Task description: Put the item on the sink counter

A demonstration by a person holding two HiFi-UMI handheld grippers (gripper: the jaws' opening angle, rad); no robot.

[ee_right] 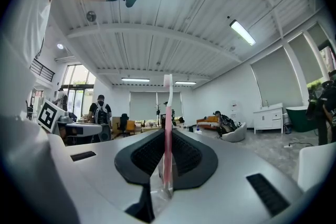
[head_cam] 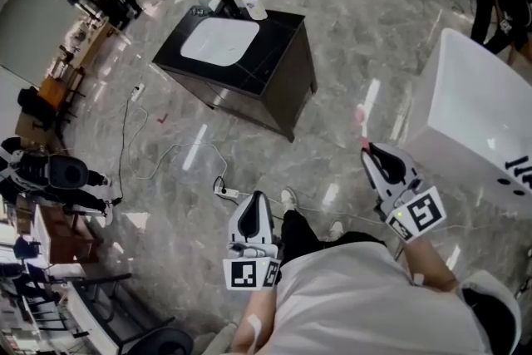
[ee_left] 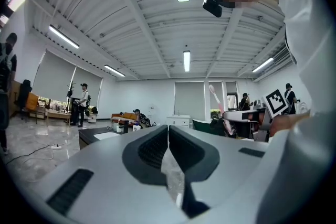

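Jaws of the right gripper [ee_right: 167,136] are pressed on a pink toothbrush [ee_right: 167,107], which stands upright between the pads with its head above them. The left gripper [ee_left: 168,136] has its jaws closed together with nothing between them.

From the head view, both grippers are held low in front of the person's body, and the toothbrush [head_cam: 362,116] points away from the right gripper [head_cam: 378,158]. The black sink counter [head_cam: 278,54] with its white basin [head_cam: 220,39] and a bottle [head_cam: 253,6] at the back edge stands well apart, across the bare floor.

I judge that the item is picked up, but the walk to the counter and the placing on it are not yet done.
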